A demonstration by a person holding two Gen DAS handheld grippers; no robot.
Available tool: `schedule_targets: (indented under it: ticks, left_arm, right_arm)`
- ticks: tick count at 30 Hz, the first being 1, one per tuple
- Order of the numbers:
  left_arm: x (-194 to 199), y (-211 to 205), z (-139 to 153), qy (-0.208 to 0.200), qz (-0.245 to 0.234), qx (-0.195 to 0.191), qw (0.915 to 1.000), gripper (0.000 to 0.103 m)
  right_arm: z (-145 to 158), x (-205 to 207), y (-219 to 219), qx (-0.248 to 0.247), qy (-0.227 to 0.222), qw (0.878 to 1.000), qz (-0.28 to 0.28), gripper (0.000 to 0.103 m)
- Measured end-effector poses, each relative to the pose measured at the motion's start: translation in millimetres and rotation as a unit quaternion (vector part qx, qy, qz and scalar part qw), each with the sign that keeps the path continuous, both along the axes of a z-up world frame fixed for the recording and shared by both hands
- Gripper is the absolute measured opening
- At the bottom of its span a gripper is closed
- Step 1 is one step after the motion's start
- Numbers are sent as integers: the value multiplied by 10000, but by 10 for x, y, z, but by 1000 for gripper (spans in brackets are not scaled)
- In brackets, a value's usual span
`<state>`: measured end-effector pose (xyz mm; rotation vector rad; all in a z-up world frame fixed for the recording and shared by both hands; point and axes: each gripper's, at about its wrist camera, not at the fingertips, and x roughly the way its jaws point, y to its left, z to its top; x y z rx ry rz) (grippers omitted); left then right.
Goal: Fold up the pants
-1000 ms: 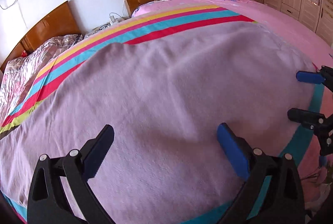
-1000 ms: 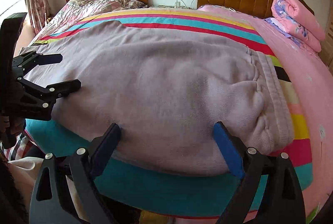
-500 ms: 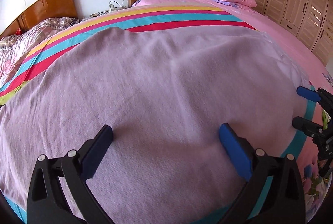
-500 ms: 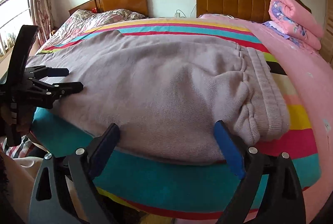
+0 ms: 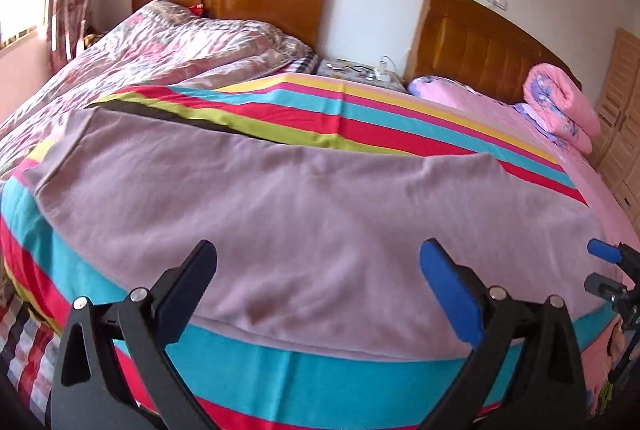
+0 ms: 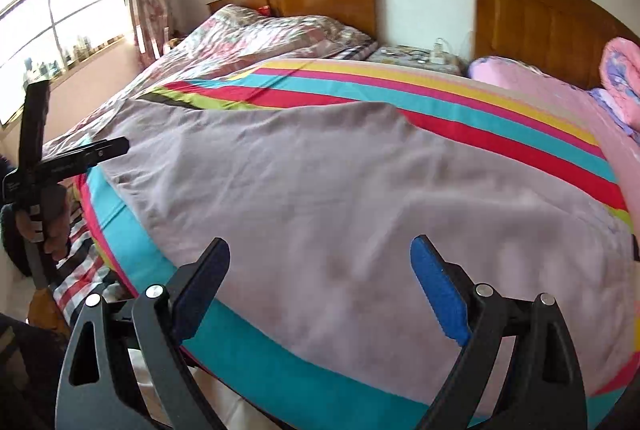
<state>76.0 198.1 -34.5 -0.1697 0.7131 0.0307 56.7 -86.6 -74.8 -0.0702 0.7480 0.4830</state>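
Observation:
Mauve-grey pants (image 5: 304,214) lie spread flat across the striped sheet (image 5: 360,118) near the bed's front edge; they also fill the right wrist view (image 6: 360,198). My left gripper (image 5: 318,266) is open and empty, hovering over the pants' near edge. My right gripper (image 6: 320,262) is open and empty, also over the near edge. The right gripper shows at the far right of the left wrist view (image 5: 604,270). The left gripper shows at the left of the right wrist view (image 6: 92,154), held by a hand.
A rolled pink quilt (image 5: 560,102) lies by the wooden headboard (image 5: 480,42). A second bed with a floral cover (image 5: 160,50) stands at the left, a nightstand (image 5: 360,70) between them. Wardrobe doors (image 5: 624,110) at the right. A window (image 6: 52,10) at the left.
Both grippers have swung to the left along the pants and pulled back. The waistband has left the right wrist view. Both stay open and empty.

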Motion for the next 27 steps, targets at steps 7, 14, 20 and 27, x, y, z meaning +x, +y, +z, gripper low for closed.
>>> schedule_targets:
  ticks: [7,14,20,27]
  left_arm:
    - [164,1073,-132,522,1269,1137,9840,102]
    - [128,1521,-401,715,1619,1130,9777,102]
    - [96,1652,-465,547,1649,993,9798,102]
    - [59,1690,-484,586,1707,931,9792,102]
  right_arm:
    - [-57,531,2104,-651,-124,9824,1744,88]
    - [-501,684,2924,-1445,142,9702,1938,89]
    - [-384,523,2853,-1456,25,9583,2459,89]
    - [-509,502,3125,-1473,151,9542,2600,90]
